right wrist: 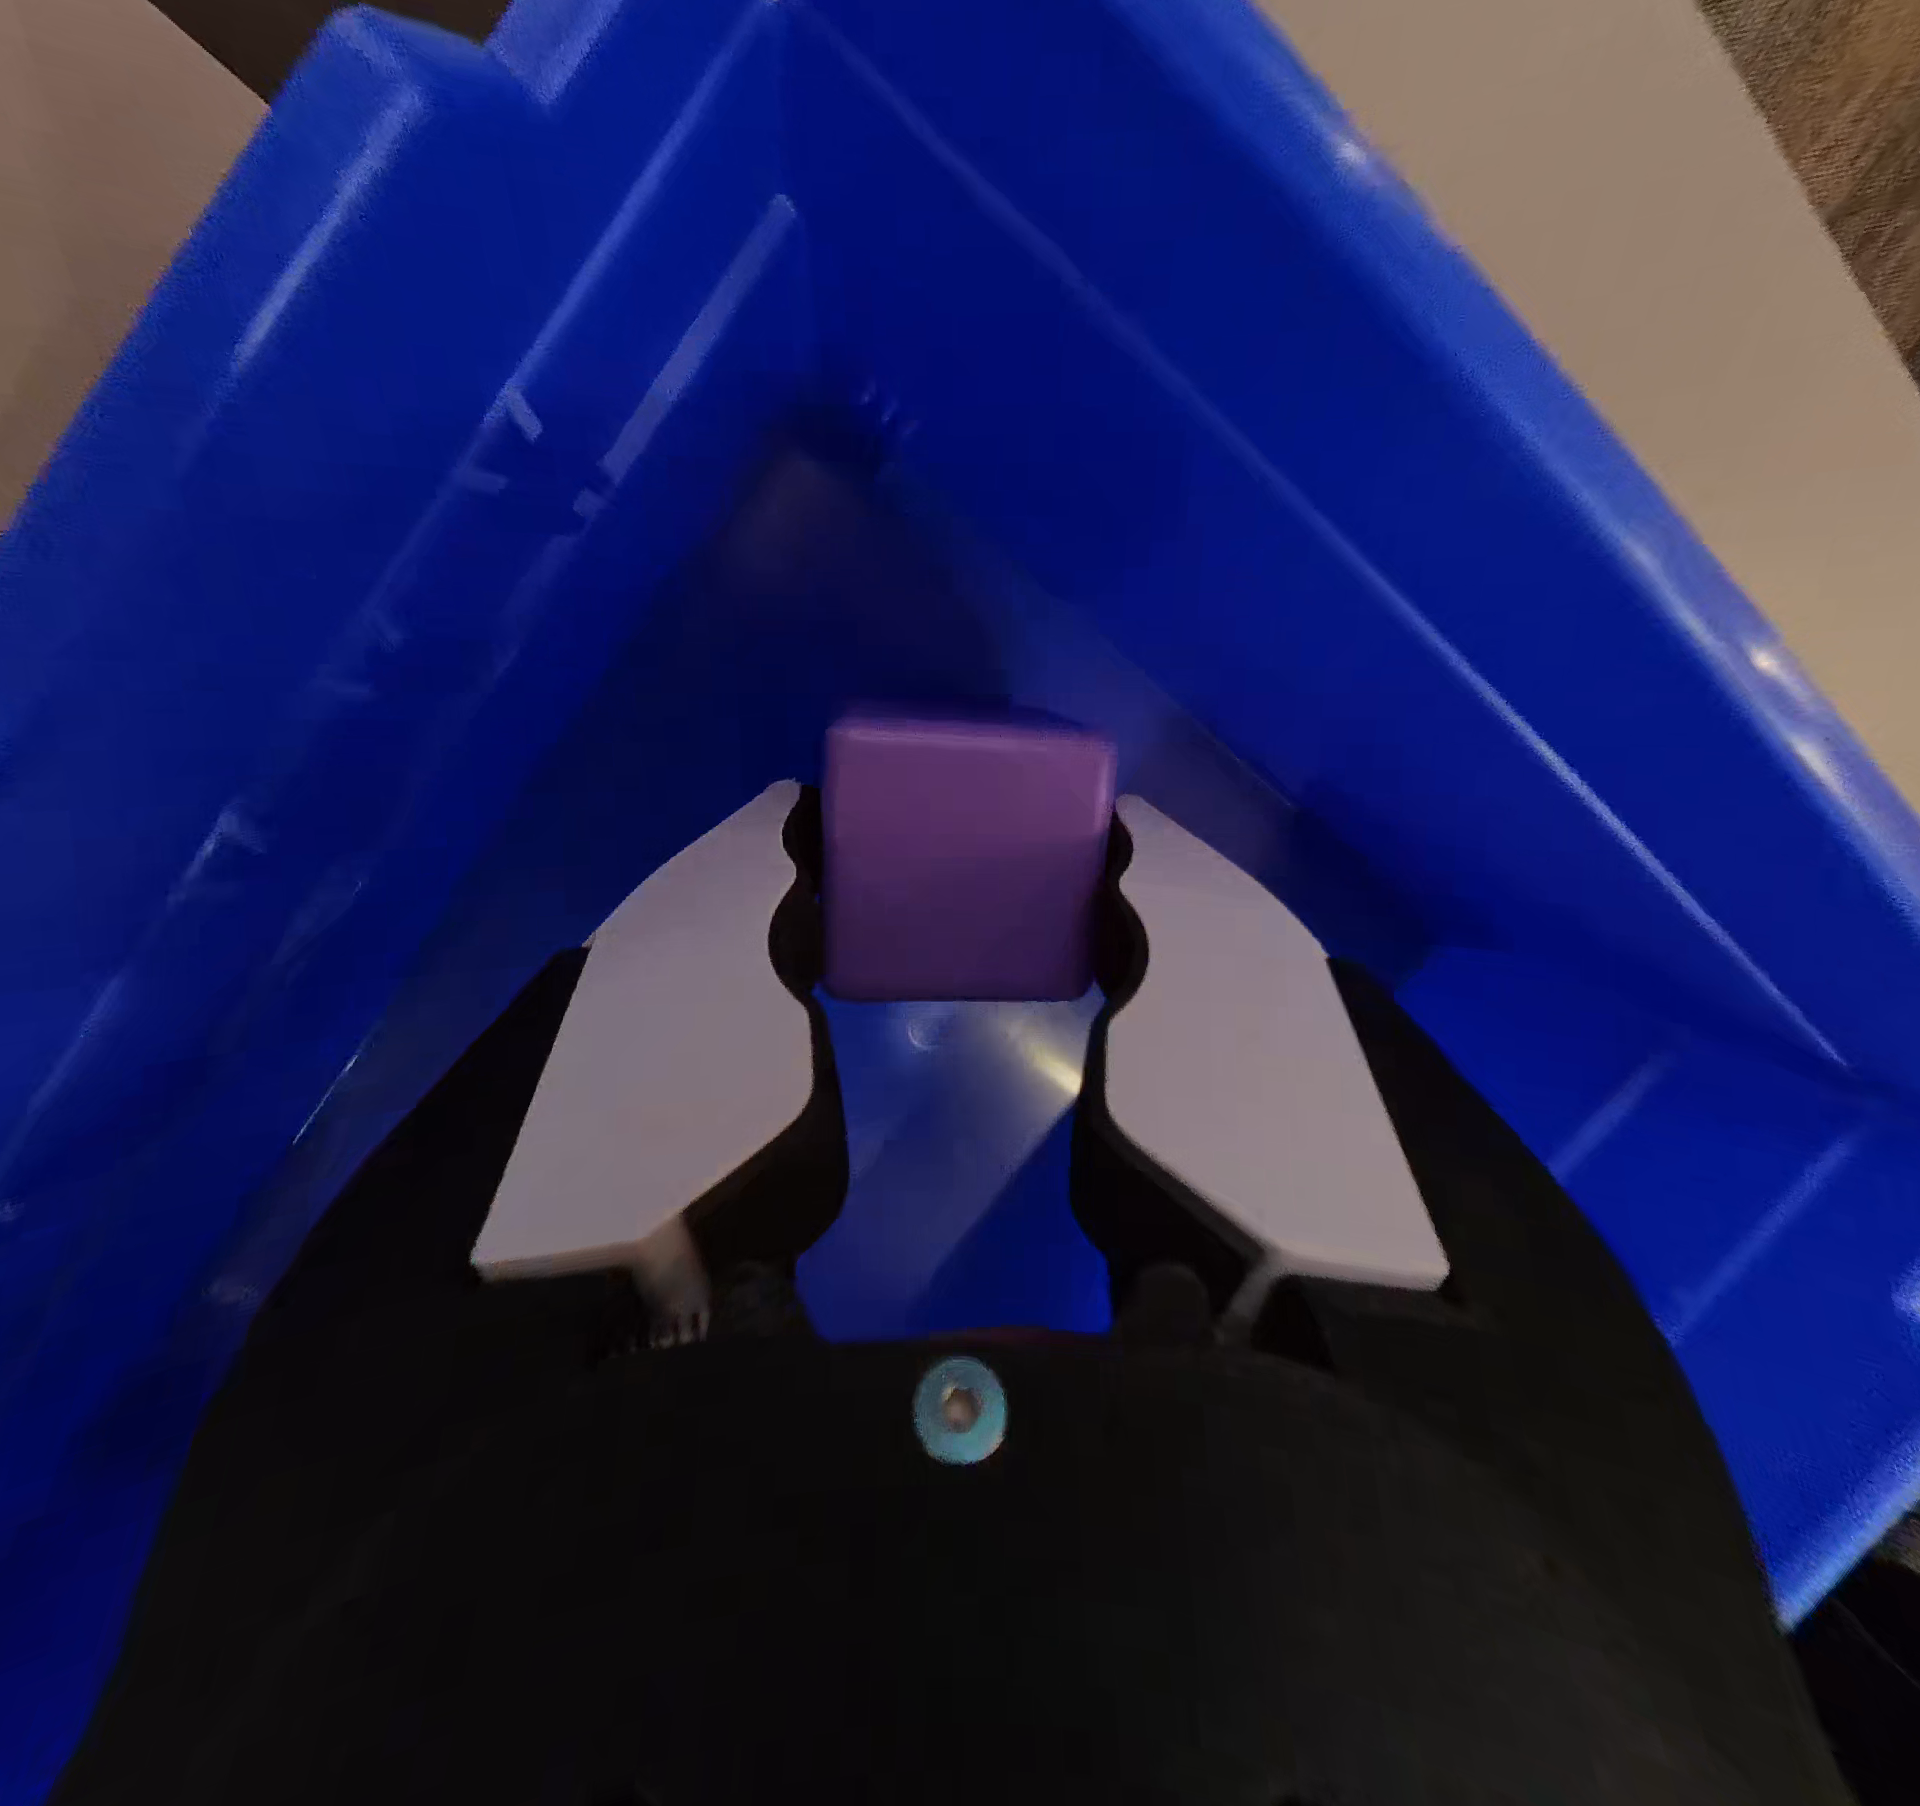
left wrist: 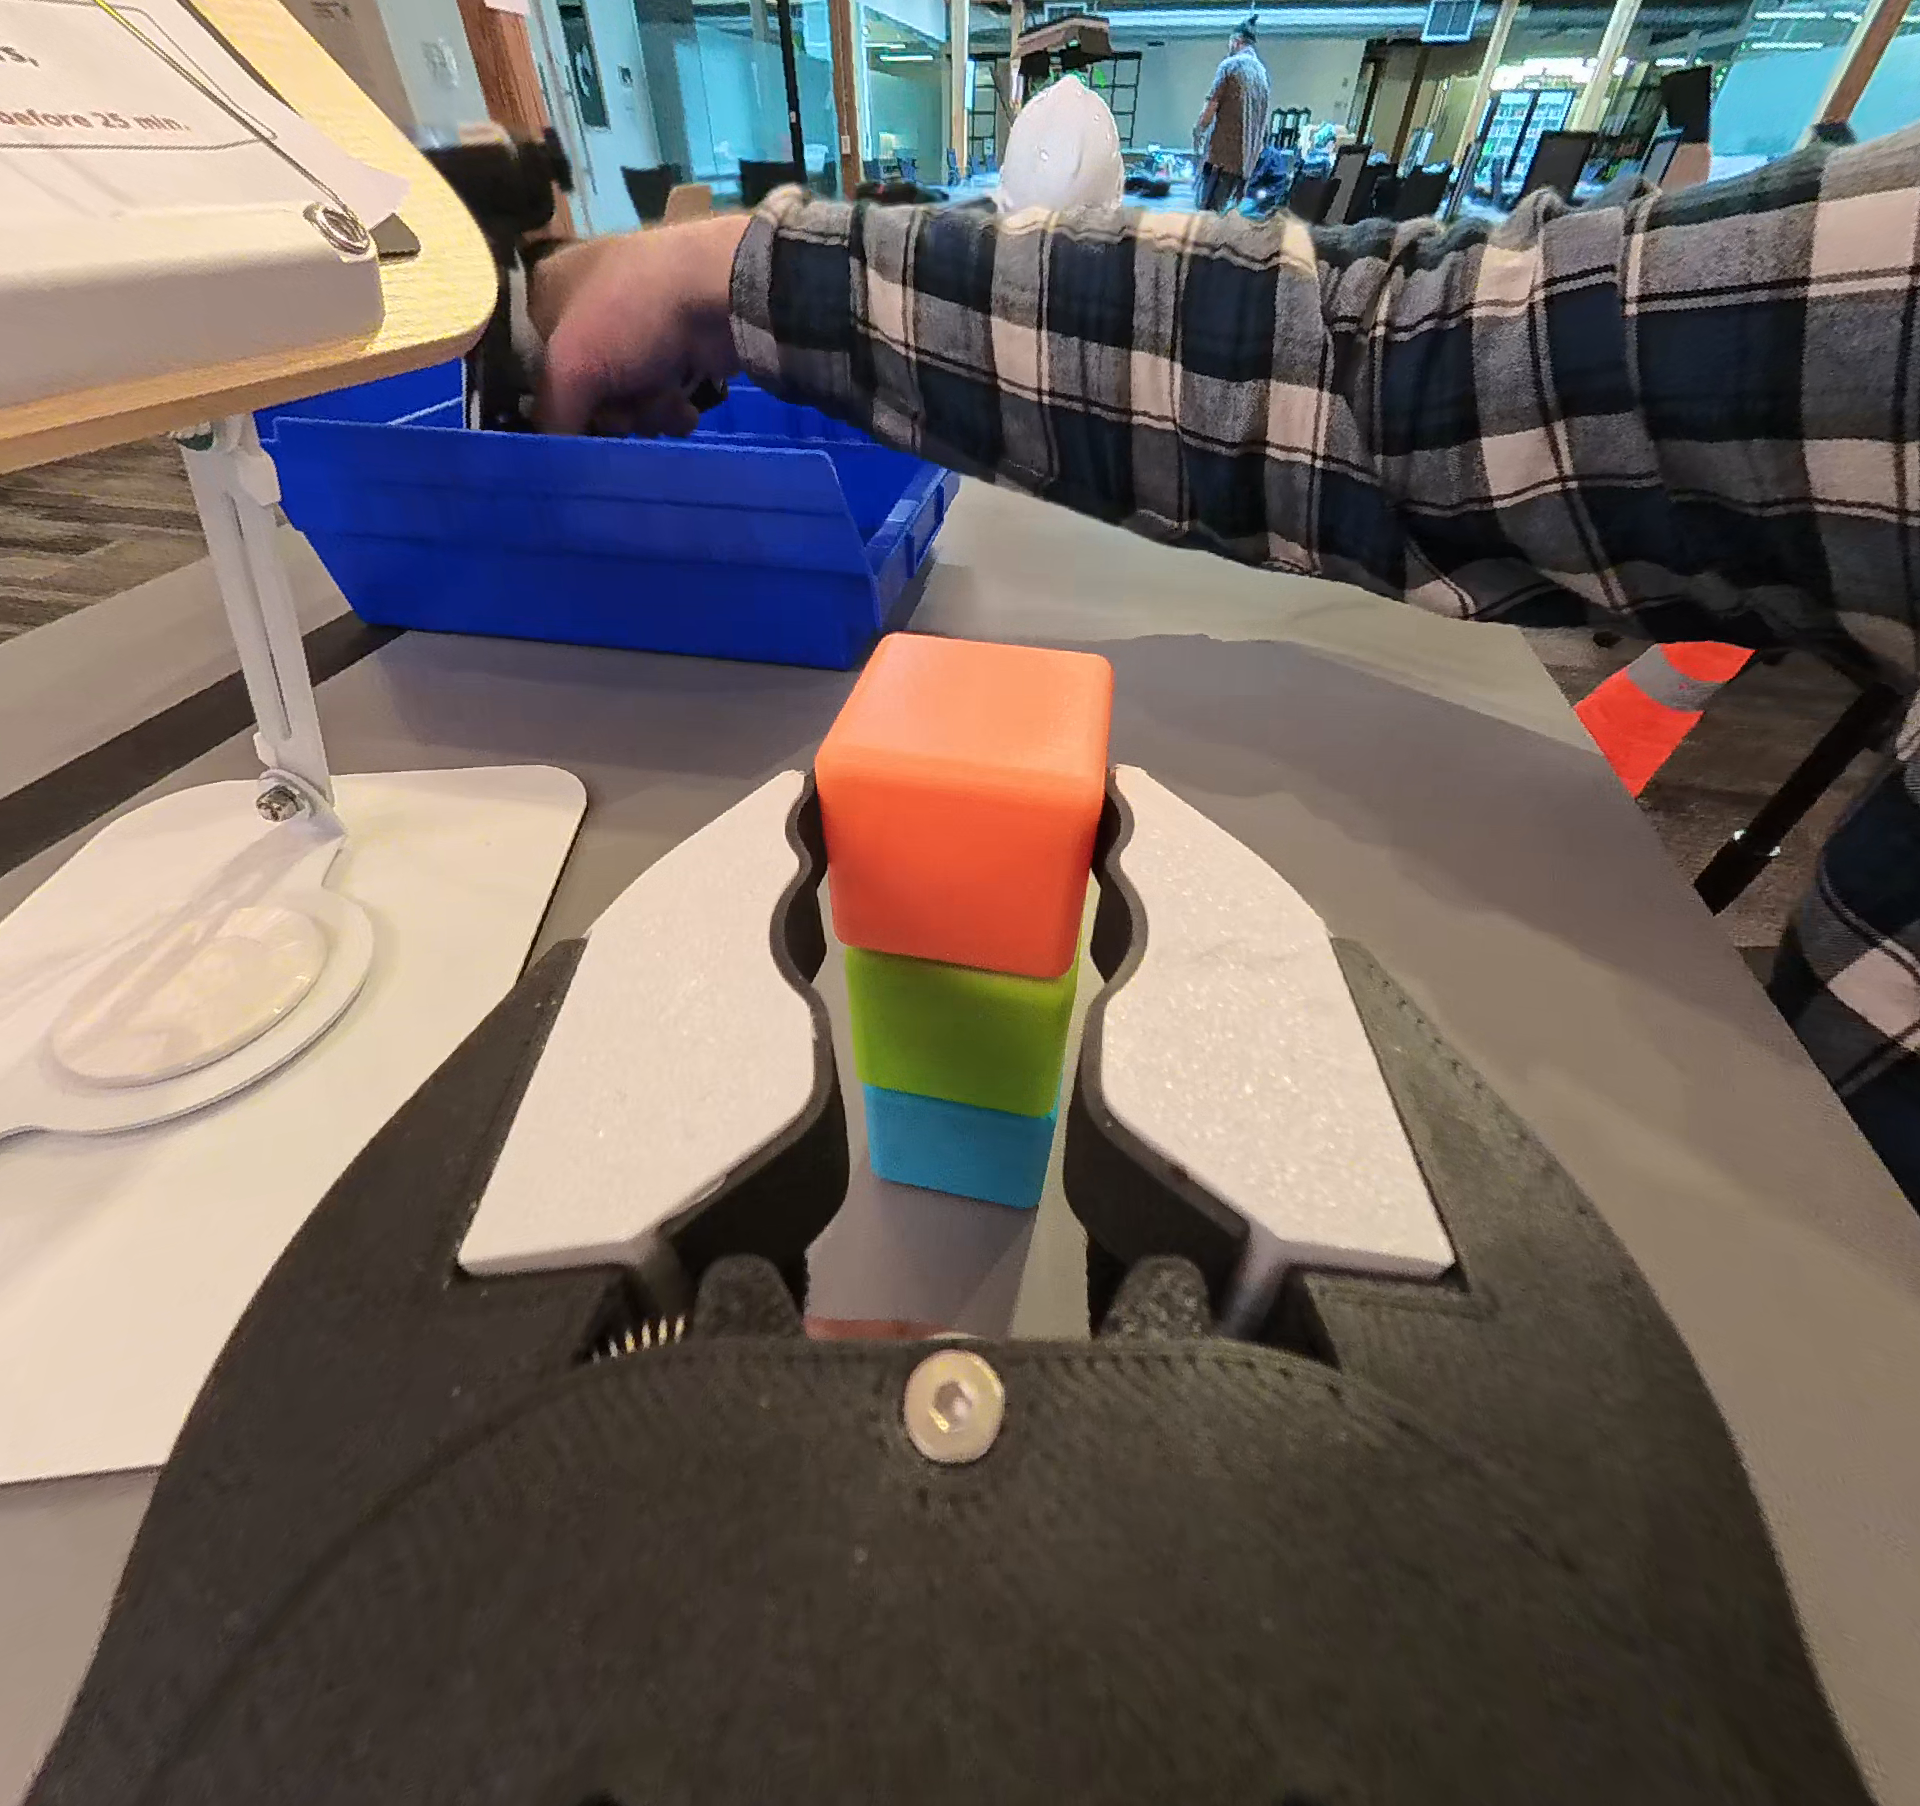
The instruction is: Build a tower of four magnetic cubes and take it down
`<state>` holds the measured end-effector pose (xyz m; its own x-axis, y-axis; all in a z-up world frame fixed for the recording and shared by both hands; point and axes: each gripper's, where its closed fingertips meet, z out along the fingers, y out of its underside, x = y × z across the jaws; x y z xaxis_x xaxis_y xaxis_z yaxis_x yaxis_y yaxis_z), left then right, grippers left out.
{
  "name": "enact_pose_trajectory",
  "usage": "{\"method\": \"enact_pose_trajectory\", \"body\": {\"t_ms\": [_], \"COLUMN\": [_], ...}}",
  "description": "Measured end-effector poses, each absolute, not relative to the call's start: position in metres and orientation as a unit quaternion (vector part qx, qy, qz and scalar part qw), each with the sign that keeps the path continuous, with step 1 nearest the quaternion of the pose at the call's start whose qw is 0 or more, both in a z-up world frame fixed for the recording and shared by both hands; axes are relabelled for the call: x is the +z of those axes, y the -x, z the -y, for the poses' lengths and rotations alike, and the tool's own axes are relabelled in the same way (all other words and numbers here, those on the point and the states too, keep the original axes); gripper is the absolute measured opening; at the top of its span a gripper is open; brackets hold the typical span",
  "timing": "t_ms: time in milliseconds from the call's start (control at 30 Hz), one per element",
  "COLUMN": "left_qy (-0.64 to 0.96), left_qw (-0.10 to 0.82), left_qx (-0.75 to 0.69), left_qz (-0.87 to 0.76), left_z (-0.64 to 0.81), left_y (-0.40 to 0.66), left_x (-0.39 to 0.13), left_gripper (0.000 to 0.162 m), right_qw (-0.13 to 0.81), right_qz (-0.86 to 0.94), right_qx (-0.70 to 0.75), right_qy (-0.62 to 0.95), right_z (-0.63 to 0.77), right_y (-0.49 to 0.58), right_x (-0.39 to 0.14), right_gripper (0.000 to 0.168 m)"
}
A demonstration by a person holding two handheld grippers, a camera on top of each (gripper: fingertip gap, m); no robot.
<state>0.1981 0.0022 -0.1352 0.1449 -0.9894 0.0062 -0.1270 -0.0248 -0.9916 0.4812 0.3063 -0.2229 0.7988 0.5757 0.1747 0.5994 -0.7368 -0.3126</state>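
Left hand-held gripper (left wrist: 961,863) is where I start: its jaws are closed onto the two sides of the orange cube (left wrist: 964,806), which tops a three-high stack over the green cube (left wrist: 961,1034) and the blue cube (left wrist: 958,1145), the stack standing on the grey worktop (left wrist: 1351,800) near its middle. At the worktop's far left corner sits the blue bin (left wrist: 623,551), with a white stand (left wrist: 281,821) at the left edge. My right hand-held gripper (right wrist: 961,868) is down inside that bin, near an inner corner, jaws clamped on the purple cube (right wrist: 961,868); whether the cube rests on the bin floor or is lifted I cannot tell. I judge the step in hand to be fetching the fourth cube. To do it well I would keep the left grip steady on the stack so nothing slides, raise the purple cube straight up clear of the bin wall, then bring it over square to the orange top face, letting the magnets seat it rather than pushing sideways.
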Motion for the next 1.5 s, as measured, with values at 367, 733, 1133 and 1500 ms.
{"method": "enact_pose_trajectory", "body": {"t_ms": [367, 733, 1133, 1500], "left_qy": [0.57, 0.564, 0.593, 0.63], "left_qw": [0.497, 0.497, 0.455, 0.41], "left_qx": [-0.435, -0.437, -0.414, -0.381], "left_qz": [-0.489, -0.493, -0.52, -0.539], "left_z": [-0.003, 0.001, 0.004, -0.001], "left_y": [-0.198, -0.201, -0.195, -0.198], "left_x": [-0.135, -0.134, -0.149, -0.178], "left_gripper": [0.049, 0.049, 0.078, 0.05], "right_qw": [0.212, 0.39, 0.419, 0.409], "right_qz": [0.321, 0.439, 0.502, 0.563], "right_qx": [-0.068, -0.167, -0.115, -0.057], "right_qy": [0.92, 0.792, 0.747, 0.716], "right_z": [-0.302, -0.161, -0.102, -0.068], "right_y": [-0.485, -0.411, -0.346, -0.303], "right_x": [-0.181, -0.027, -0.029, -0.038], "right_gripper": [0.094, 0.083, 0.082, 0.08]}}
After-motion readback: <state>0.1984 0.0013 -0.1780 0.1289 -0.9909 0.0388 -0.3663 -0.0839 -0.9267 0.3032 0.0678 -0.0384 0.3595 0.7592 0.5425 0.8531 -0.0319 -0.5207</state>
